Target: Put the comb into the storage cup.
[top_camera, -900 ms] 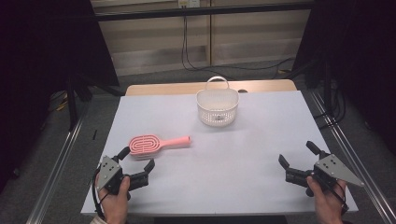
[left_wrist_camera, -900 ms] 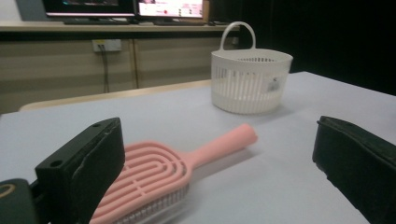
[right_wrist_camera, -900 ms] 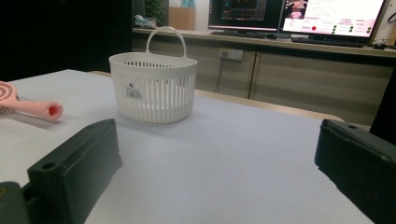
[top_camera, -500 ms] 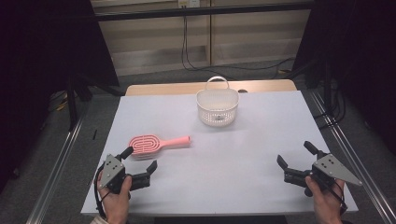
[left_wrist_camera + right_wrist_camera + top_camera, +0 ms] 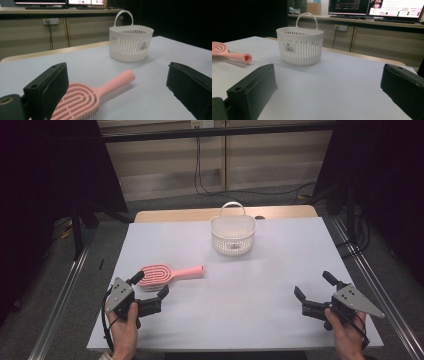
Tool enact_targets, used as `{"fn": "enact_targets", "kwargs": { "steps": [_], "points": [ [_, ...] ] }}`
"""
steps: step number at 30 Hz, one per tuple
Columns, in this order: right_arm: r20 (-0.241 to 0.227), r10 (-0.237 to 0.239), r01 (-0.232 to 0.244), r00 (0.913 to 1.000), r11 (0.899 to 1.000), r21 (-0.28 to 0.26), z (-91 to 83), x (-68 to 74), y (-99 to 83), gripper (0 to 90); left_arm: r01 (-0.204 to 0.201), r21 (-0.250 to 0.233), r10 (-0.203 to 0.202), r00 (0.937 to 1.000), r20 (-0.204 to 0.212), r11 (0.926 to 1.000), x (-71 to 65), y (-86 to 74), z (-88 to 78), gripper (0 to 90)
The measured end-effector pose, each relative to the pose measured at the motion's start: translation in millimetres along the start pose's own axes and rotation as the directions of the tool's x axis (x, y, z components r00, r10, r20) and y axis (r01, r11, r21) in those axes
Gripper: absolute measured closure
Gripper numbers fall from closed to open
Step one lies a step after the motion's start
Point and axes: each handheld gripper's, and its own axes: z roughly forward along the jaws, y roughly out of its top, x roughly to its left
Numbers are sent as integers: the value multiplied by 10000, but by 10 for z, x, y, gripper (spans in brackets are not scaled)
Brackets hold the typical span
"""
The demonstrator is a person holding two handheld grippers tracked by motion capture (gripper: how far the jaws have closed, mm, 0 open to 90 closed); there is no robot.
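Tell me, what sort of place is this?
Probably a lab or office workspace set up for recording. Computer monitors stand on a counter behind, metal rails run beside the white table, and only a pink hairbrush and a white slotted basket lie on it.

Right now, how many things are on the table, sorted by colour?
Pink: 1, the brush
White: 1, the basket
Total: 2
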Motion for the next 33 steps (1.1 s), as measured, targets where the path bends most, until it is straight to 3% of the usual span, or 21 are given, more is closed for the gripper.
{"fn": "enact_targets", "kwargs": {
  "steps": [2,5,10,13,15,17,20,25,28,33],
  "points": [
    [14,42,-42,10000,9999,92,7,-1,-3,0,-378,-504,385,9992,136,9980,60,11,-4,27],
    [-36,67,-67,10000,9999,126,18,0,-7,0,-264,-738,269,9996,54,9969,106,23,4,10],
    [-179,72,-73,9998,10000,-28,19,7,0,0,-290,-611,297,9995,99,9977,116,57,24,9],
    [-266,118,-120,9996,9999,-88,11,16,3,0,182,-575,-150,9983,557,9982,118,88,73,18],
    [-259,108,-111,9996,9999,-114,11,14,4,0,-555,-431,567,9980,266,9975,90,114,99,17],
    [-266,94,-97,9996,9999,-92,12,19,4,0,-359,-358,378,9978,546,9987,89,149,145,10],
    [-244,71,-73,9997,9999,-93,13,21,5,0,-646,-360,663,9967,471,9973,83,173,172,10],
    [-274,60,-63,9996,9999,-87,16,17,4,0,-542,-516,569,9970,524,9972,136,250,213,21],
    [-364,101,-106,9993,9999,-134,16,18,4,0,-721,-397,738,9963,442,9966,169,294,241,29],
    [-416,61,-68,9991,9998,-161,8,23,7,0,-672,-495,686,9973,262,9965,218,312,330,28]
  ]
}}
